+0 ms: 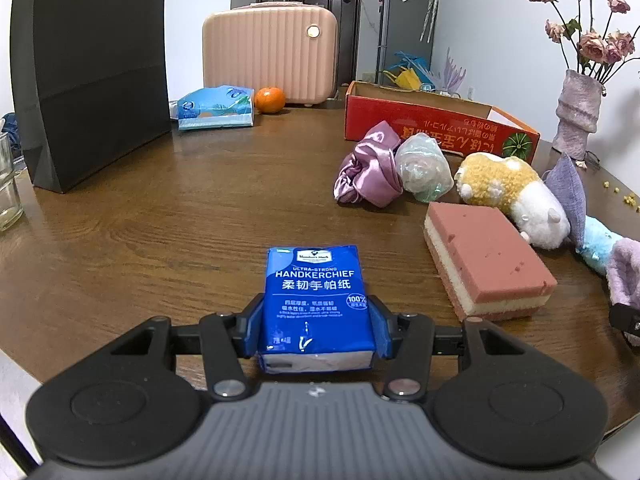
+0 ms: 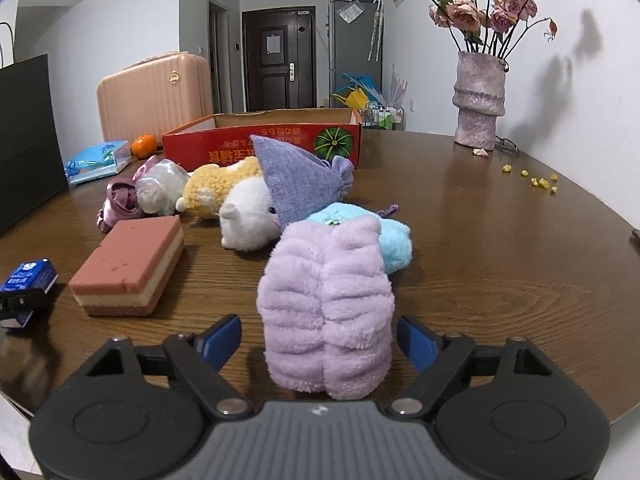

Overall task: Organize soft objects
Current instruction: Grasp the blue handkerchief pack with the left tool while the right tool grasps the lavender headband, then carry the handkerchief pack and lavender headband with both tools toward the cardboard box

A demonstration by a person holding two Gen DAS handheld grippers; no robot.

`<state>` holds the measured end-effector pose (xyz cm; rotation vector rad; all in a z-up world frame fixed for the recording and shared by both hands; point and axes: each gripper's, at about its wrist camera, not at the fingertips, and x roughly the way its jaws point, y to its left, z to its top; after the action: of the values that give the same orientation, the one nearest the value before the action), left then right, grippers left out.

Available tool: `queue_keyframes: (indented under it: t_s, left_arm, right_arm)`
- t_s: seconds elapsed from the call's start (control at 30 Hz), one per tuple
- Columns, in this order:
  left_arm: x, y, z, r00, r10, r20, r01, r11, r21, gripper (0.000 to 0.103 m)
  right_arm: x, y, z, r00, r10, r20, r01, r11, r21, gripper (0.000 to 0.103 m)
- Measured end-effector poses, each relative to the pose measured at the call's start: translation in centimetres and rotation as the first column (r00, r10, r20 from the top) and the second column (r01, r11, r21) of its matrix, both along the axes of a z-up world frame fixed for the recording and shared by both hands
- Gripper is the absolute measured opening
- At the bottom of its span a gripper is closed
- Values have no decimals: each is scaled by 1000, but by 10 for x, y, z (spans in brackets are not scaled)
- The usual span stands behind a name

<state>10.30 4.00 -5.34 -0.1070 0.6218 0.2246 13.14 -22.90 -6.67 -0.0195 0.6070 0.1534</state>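
Note:
My left gripper [image 1: 316, 312] is shut on a blue handkerchief tissue pack [image 1: 316, 280] that lies on the brown wooden table [image 1: 180, 216]; both blue pads press its sides. My right gripper [image 2: 320, 324] is open around a fluffy lilac headband [image 2: 326, 300], with a gap showing at each pad. Behind the headband lie a light-blue fluffy piece [image 2: 392, 240], a purple cloth [image 2: 296, 176] and a yellow-and-white plush animal [image 2: 240, 204]. A pink-and-cream sponge [image 1: 484, 256], a mauve satin scrunchie [image 1: 370, 164] and a clear plastic bundle [image 1: 422, 166] lie in front of an open red cardboard box [image 1: 420, 124].
A black paper bag [image 1: 96, 72] stands at the left, with a glass jar [image 1: 8, 188] at the table's edge. Further back are a pink case [image 1: 272, 56], a tissue pack [image 1: 216, 108] and an orange [image 1: 270, 99]. A vase of dried roses [image 2: 478, 104] stands at the right.

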Motion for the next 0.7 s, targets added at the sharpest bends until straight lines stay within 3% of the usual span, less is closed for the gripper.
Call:
queue_keyframes:
  t_s: [0.17,0.33,0.7]
  left_arm:
    - [2,1,-1,1000,0,-4,0,1000,-5,53]
    - [2,1,-1,1000,-4,-1,4,1000,-7,53]
    - [-1,0,1,1000,-14,14,14,1000,-8,53]
  right_arm:
    - [4,-2,-3,1000,-9,-13,9,1000,12,65]
    - [4,-4,-5,1000,-17,-16,17,1000,8,56]
    - [2,-8,-4,1000,-9,-9,10,999,39,48]
